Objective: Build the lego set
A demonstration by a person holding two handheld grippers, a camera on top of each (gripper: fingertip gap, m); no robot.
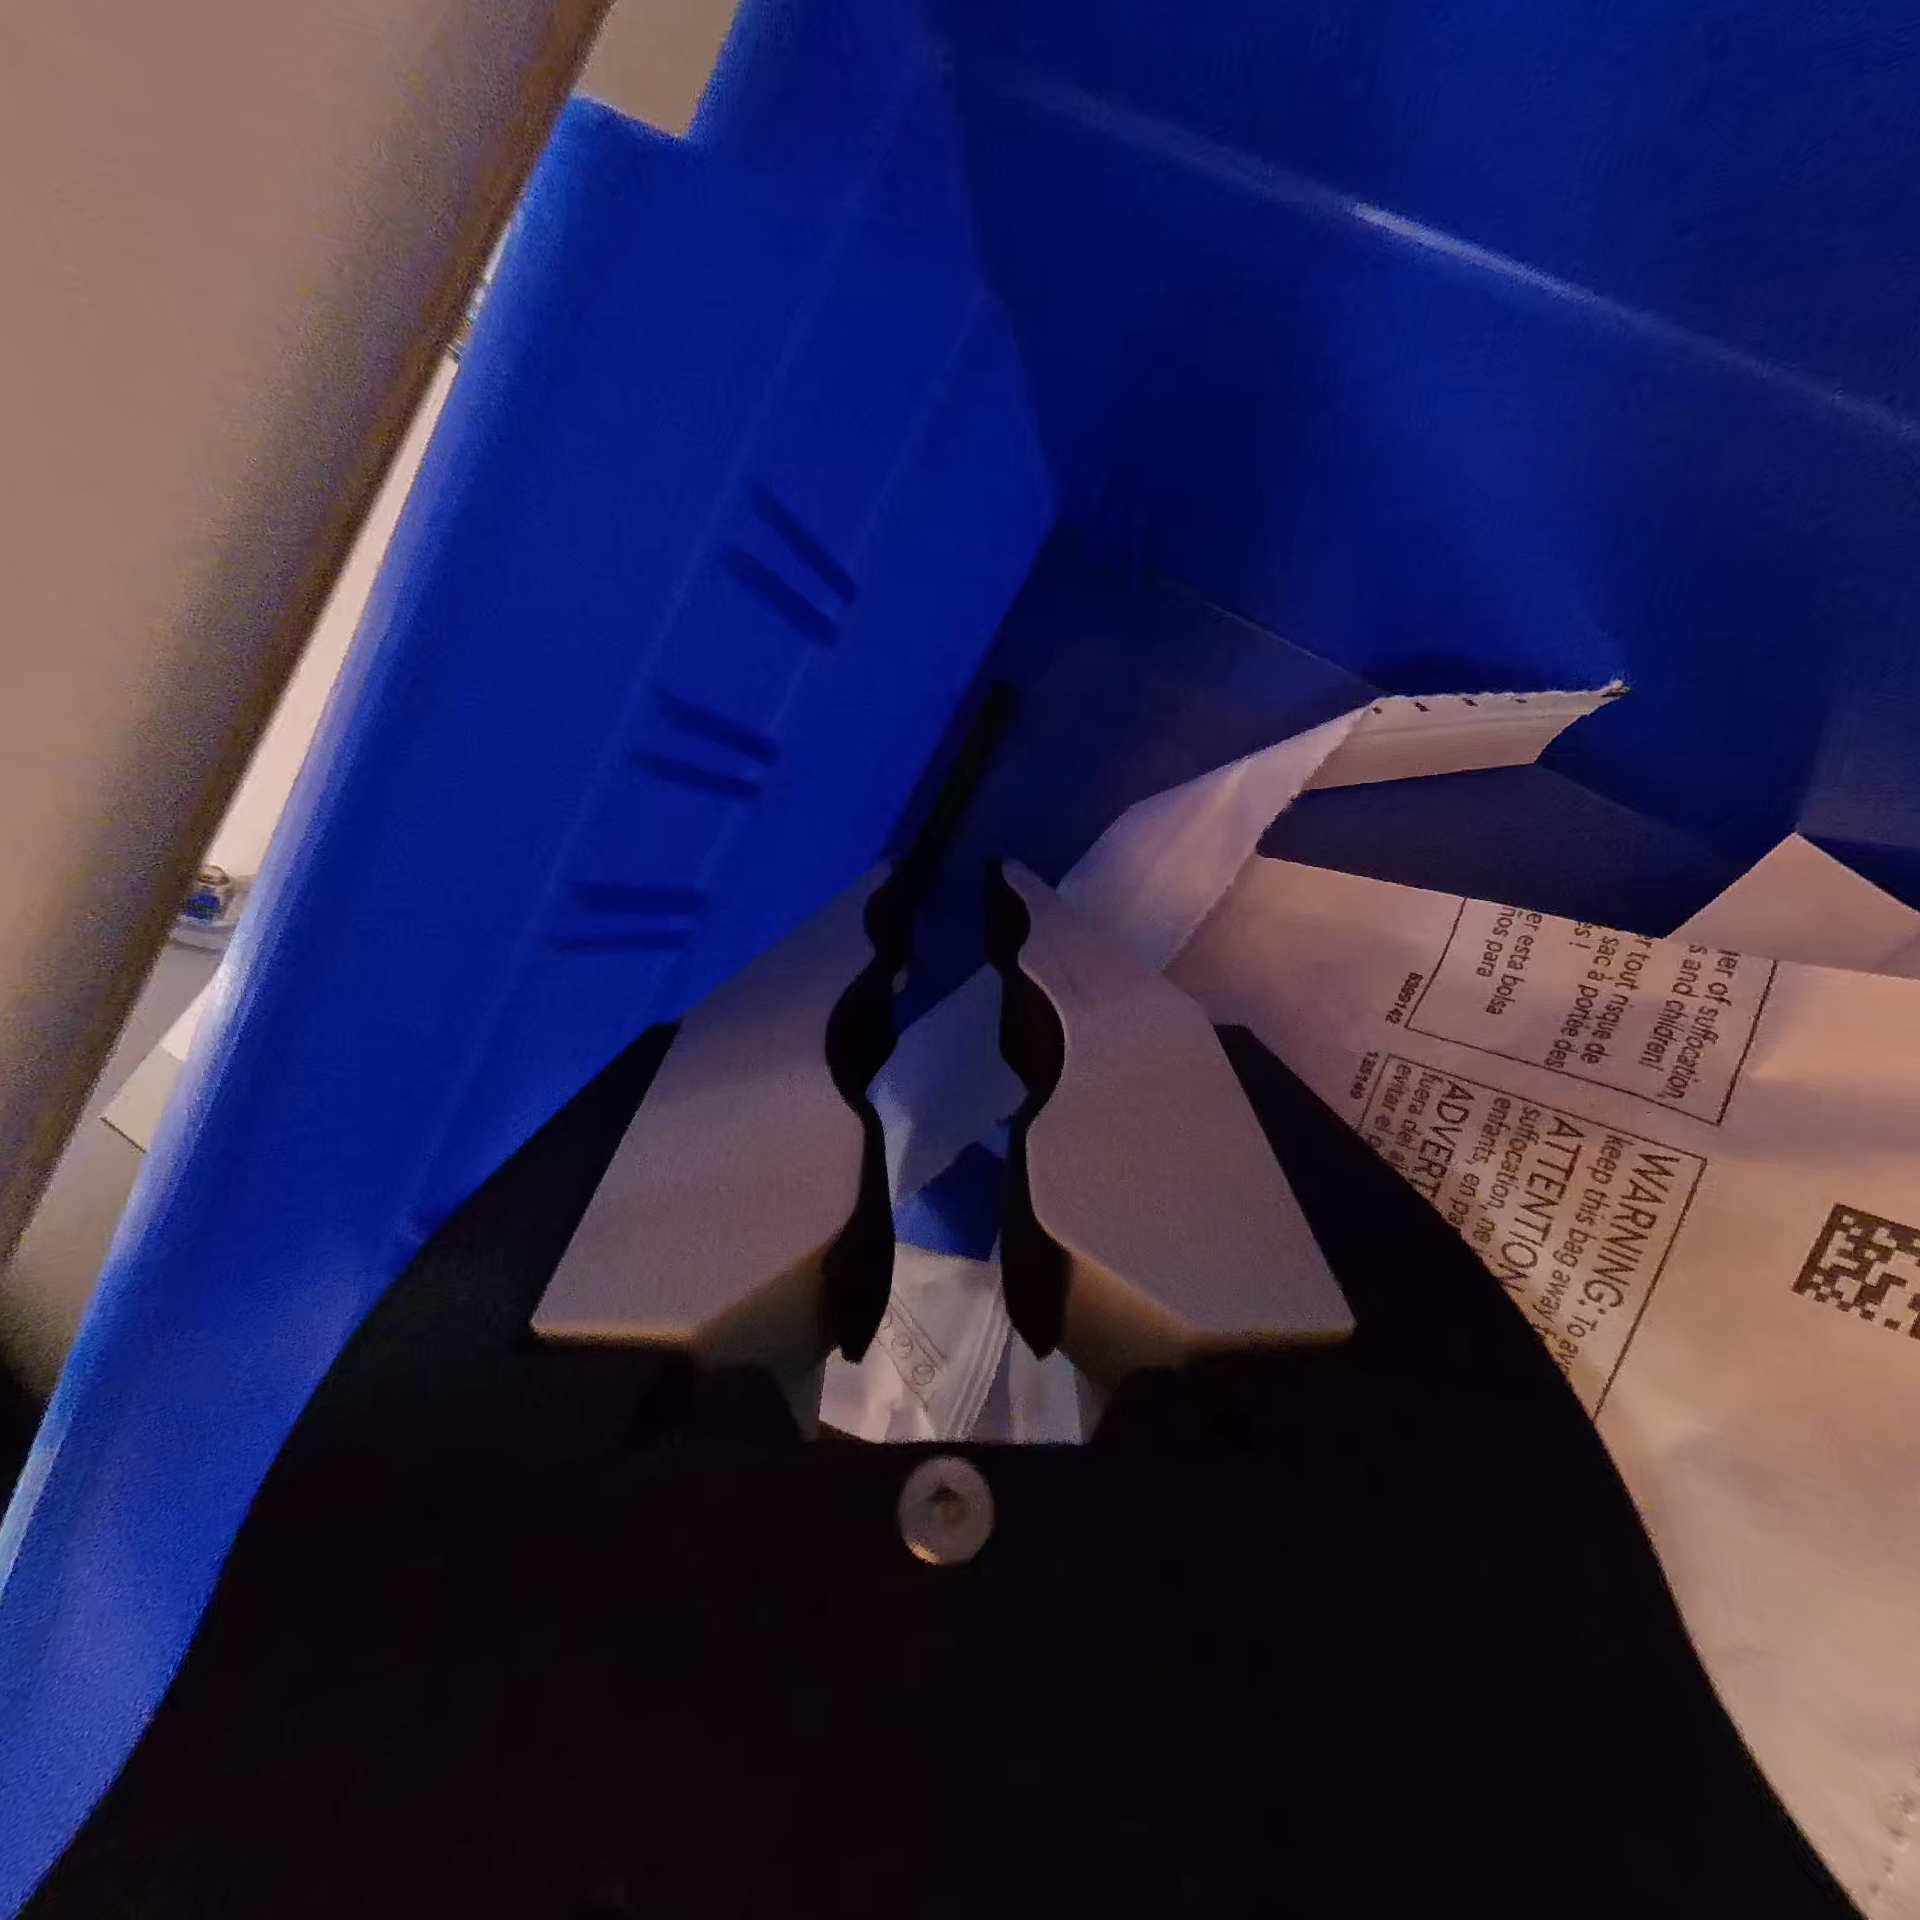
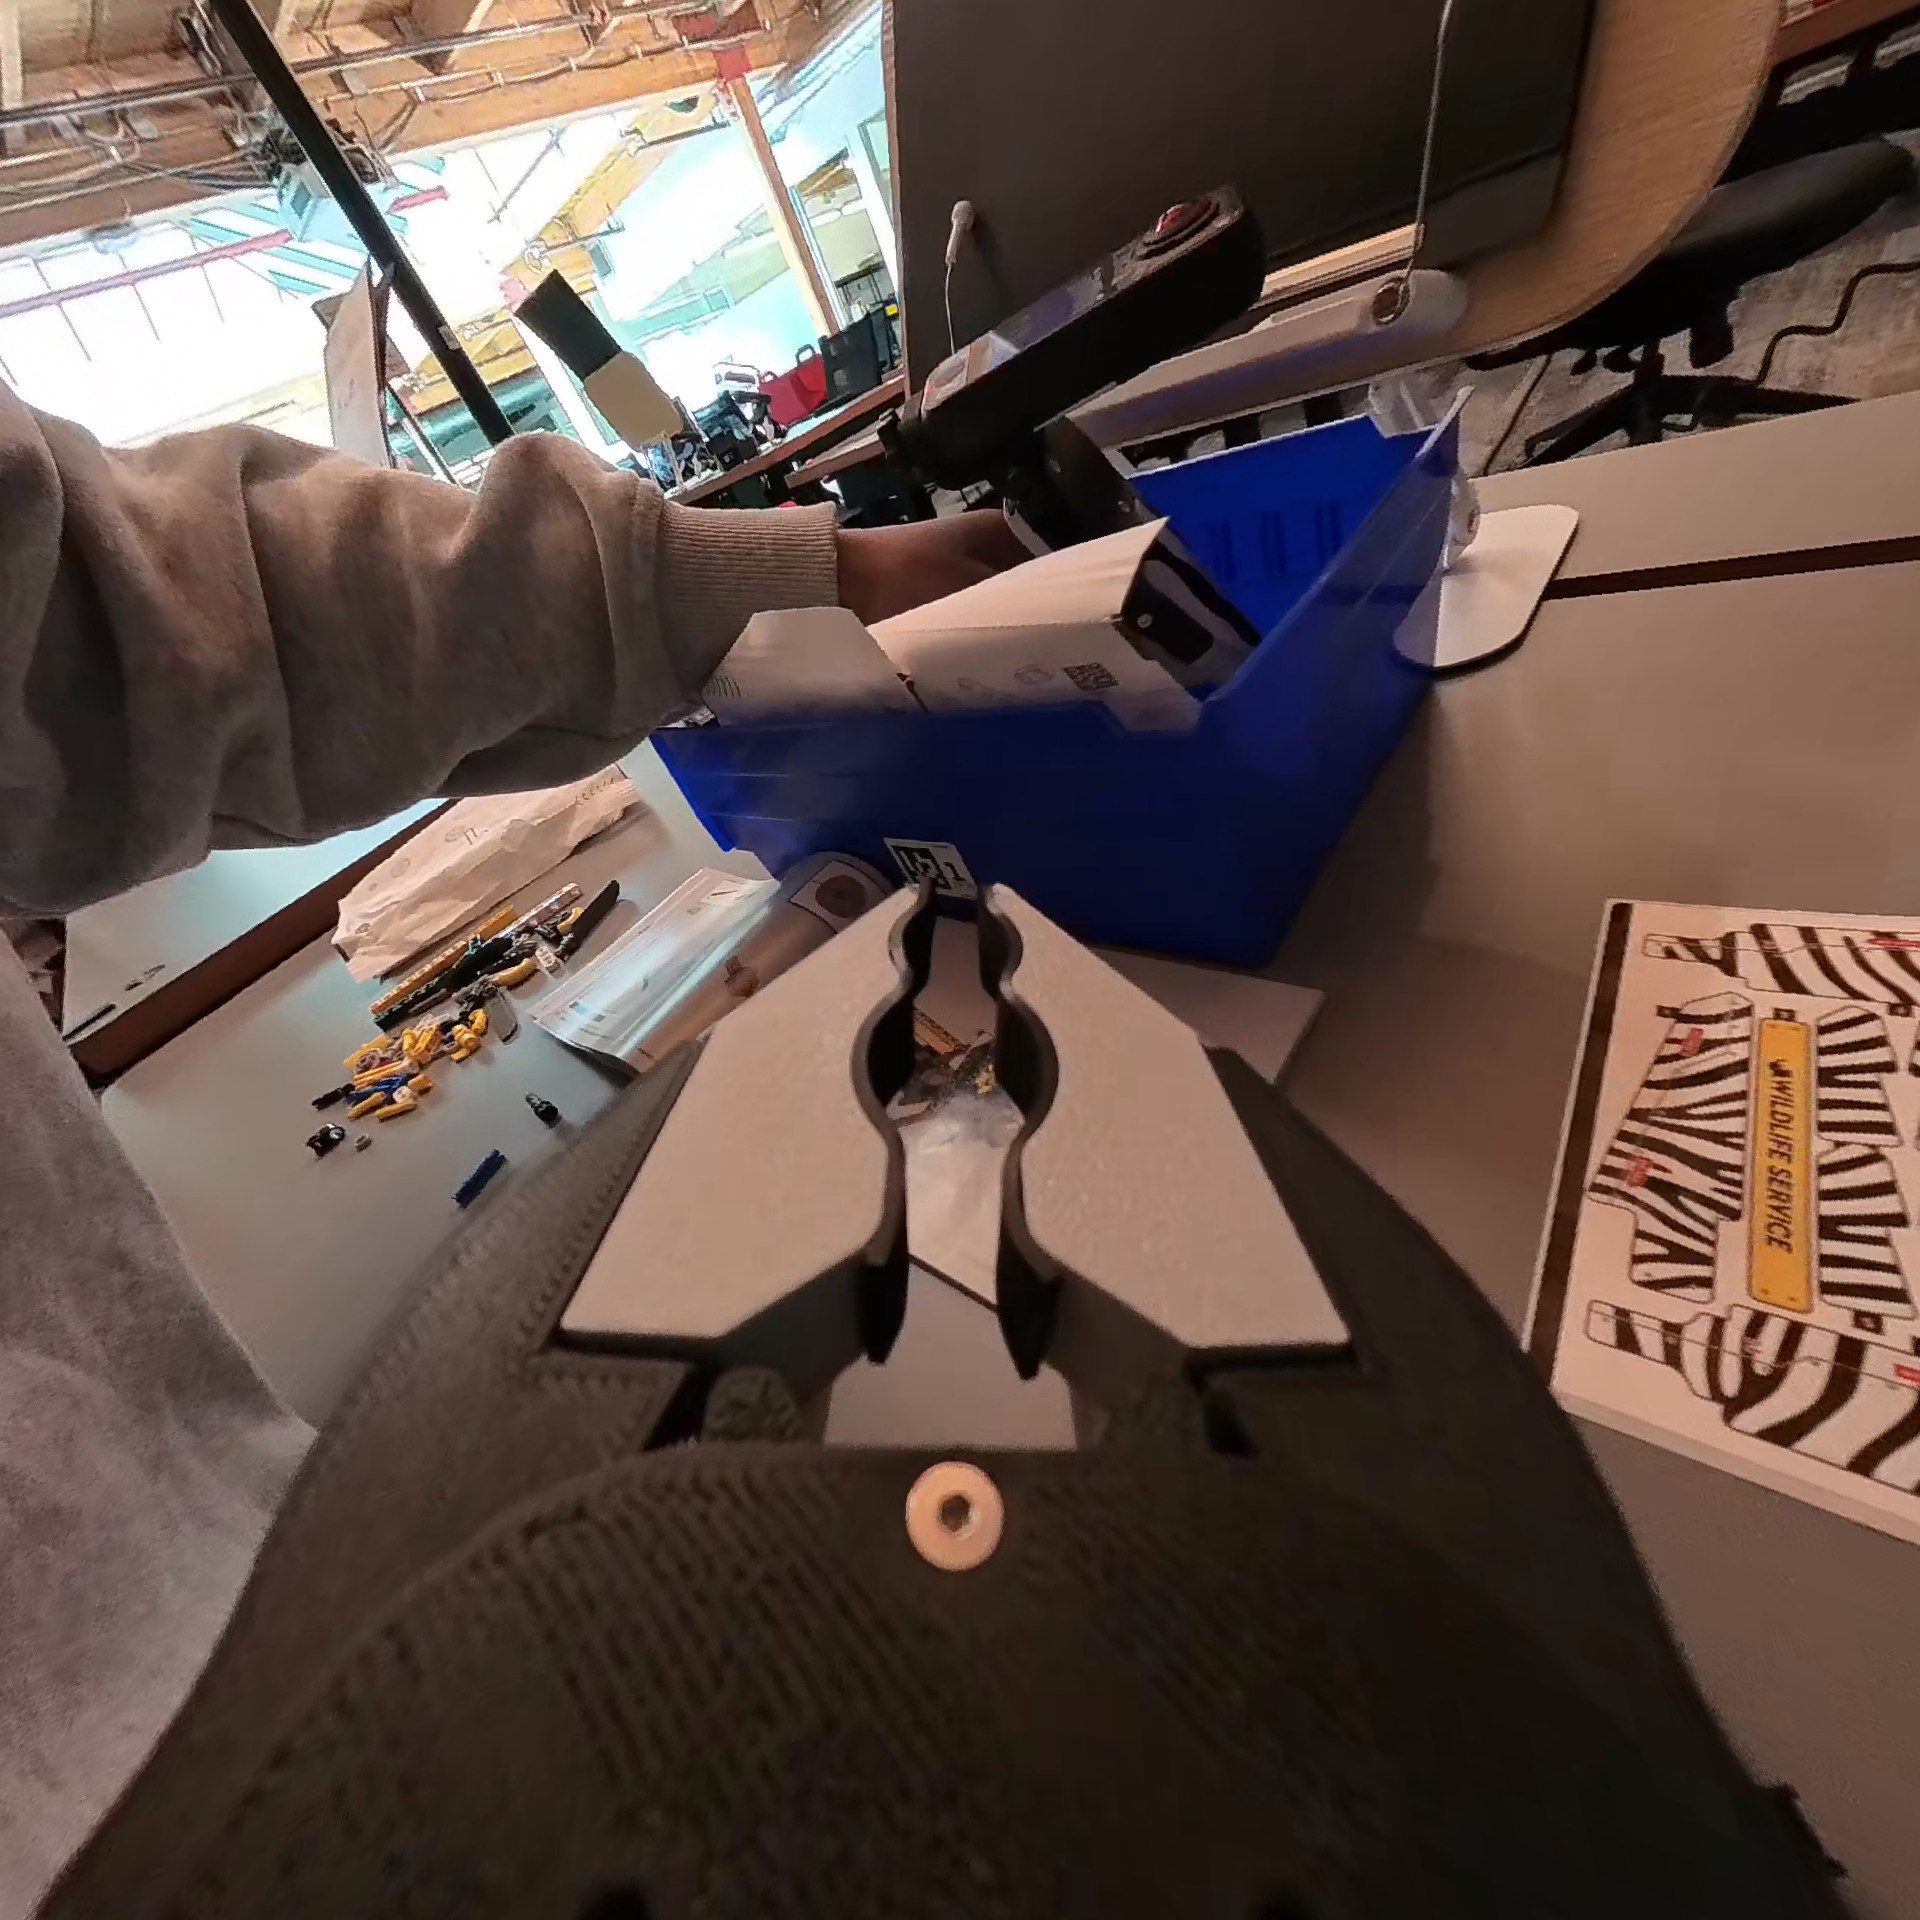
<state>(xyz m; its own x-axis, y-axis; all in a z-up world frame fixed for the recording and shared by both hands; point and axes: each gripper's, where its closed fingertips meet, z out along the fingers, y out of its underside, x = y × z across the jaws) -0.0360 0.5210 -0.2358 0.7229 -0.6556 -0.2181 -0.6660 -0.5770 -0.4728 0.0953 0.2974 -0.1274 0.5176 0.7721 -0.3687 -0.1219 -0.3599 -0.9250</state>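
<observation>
Left wrist view: left gripper (image 1: 940, 914) is down inside the blue plastic bin (image 1: 1351, 364), bin wall running from 7 to 12 o'clock. Fingers stand a narrow gap apart; a corner of the white paper bag with printed warning boxes (image 1: 1558, 1122) sits in that gap, but I cannot tell if they actually pinch it. Rest of the bag spreads from 2 to 5 o'clock, its torn top edge lying against the bin's inner wall.

Right wrist view, left to right: grey sleeve (image 2: 312, 623) of the person crosses from 9 o'clock toward centre. Loose yellow, blue and black lego pieces (image 2: 416, 1070) are scattered on the grey table (image 2: 1558, 779) at 9 o'clock, with a partly built yellow-black lego beam (image 2: 488, 945) and a crumpled white bag (image 2: 478, 862) just beyond. A white instruction booklet (image 2: 644, 977) lies at 10 o'clock. Right gripper (image 2: 951, 904) at centre, fingers slightly apart, clamped on nothing, hovering above the table. The bin sits at 12 to 1 o'clock with white boxes (image 2: 987, 644) in it. Zebra-striped sticker sheet (image 2: 1745, 1195) lies flat at 3 o'clock.
</observation>
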